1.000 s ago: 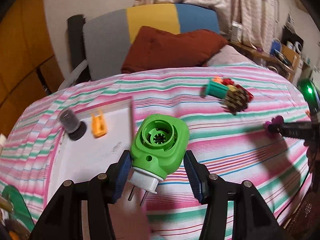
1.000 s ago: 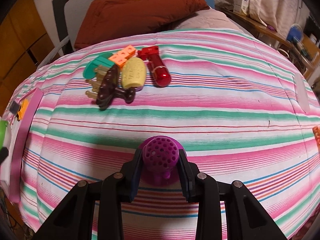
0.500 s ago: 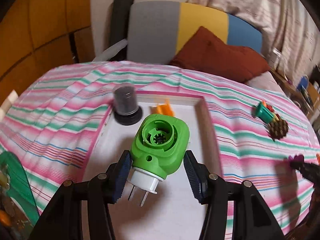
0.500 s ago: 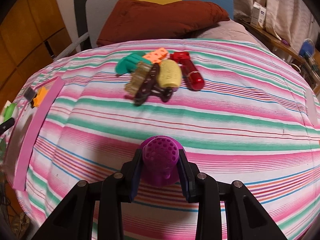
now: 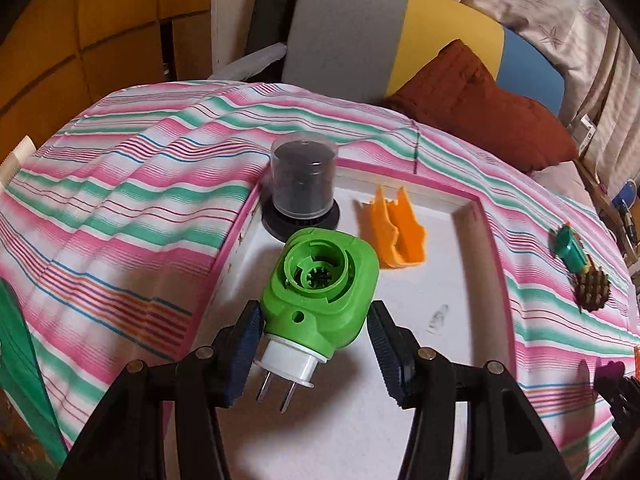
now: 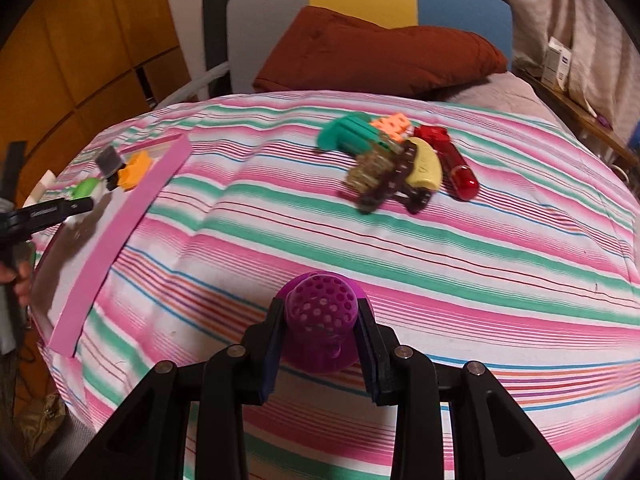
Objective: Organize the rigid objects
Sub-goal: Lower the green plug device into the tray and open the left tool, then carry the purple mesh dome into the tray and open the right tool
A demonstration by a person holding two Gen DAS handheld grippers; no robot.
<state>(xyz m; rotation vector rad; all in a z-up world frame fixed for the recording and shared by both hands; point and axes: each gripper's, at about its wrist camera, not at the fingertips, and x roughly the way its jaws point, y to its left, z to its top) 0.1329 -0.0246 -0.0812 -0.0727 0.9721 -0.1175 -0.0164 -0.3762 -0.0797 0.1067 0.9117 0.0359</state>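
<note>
Striped bedspread [image 6: 440, 256], pink-rimmed tray [image 5: 486, 240]; left fingers [image 5: 246, 344] gripping green plug [image 5: 320, 292], right fingers [image 6: 370, 344] purple ball [image 6: 322, 316].

Matt green plastic plug-in device [image 5: 320, 292] with metal prongs, woven striped cloth bedspread [image 6: 440, 248], seemingly glossy red tube [image 6: 454, 162]

My left gripper [image 5: 316, 344] is clamped on the green plug [image 5: 320, 292], its blue-padded fingers [image 5: 246, 350] pressing the plug's sides near its white base, prongs pointing back toward me. My right gripper [image 6: 320, 334] is closed on the purple piece [image 6: 322, 320], pads tight against both its flanks. From the right wrist view, my left hand [image 6: 18, 276] shows at the far left edge, wrapped round the other tool's handle.
</note>
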